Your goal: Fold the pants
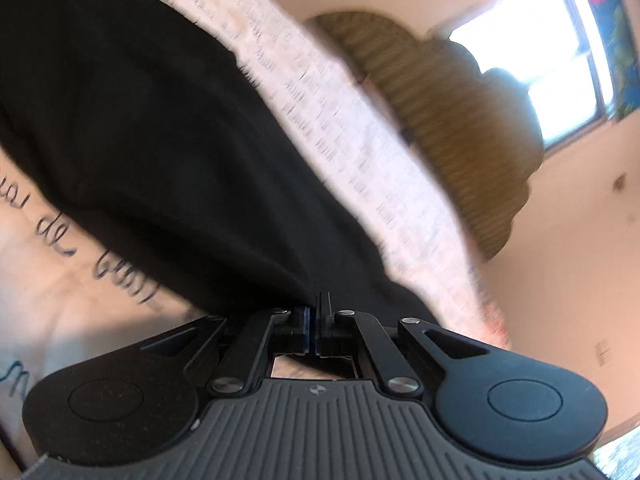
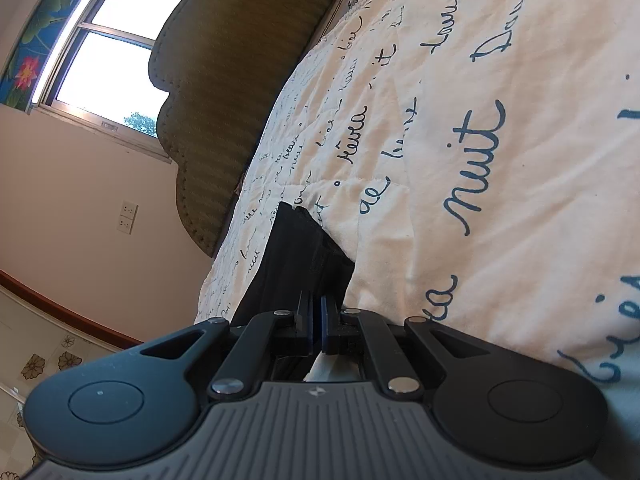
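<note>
Two tongs on limp black pants

Both tools look alike. The left gripper has a grey ribbed body with a small pale emblem at its top middle, flanked by two black rounded lobes, each stamped with a shallow circle. Matt black link arms, pinned with round silver screws, run forward to two thin black fingers faced with blue pads. The right gripper shows the same parts and colours.
</note>
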A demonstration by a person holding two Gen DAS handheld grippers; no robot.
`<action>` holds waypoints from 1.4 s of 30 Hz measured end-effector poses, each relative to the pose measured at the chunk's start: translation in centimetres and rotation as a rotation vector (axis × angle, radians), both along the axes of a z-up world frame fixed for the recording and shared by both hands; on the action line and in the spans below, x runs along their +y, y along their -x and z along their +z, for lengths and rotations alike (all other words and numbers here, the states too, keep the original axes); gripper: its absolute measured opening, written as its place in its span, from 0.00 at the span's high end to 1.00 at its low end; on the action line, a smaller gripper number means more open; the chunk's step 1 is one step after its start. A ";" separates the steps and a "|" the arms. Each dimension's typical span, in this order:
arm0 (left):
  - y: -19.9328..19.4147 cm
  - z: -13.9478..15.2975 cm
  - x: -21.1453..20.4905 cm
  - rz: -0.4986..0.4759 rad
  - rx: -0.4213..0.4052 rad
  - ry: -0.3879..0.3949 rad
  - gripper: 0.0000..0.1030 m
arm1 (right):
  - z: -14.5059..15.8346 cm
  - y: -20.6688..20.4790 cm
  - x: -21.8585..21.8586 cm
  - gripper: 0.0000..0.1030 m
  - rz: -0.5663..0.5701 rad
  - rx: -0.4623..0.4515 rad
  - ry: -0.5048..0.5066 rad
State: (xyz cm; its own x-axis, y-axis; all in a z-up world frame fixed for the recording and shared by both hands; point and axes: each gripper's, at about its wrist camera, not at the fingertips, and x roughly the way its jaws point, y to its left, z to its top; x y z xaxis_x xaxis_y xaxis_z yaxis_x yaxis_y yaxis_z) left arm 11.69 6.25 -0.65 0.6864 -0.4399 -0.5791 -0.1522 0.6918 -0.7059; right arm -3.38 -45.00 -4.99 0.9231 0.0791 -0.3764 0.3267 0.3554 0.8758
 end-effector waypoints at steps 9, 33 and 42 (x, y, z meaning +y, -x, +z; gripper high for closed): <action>0.7 -1.0 1.2 -0.073 -0.013 0.017 0.74 | -0.1 0.0 0.0 0.97 -0.002 -0.001 0.001; 8.4 0.6 14.6 0.311 -0.012 0.031 0.99 | 0.0 -0.2 0.2 0.97 -0.008 0.010 0.015; 7.9 -0.4 15.7 0.136 0.006 0.060 0.69 | 0.1 -0.2 0.4 0.97 -0.012 0.012 0.021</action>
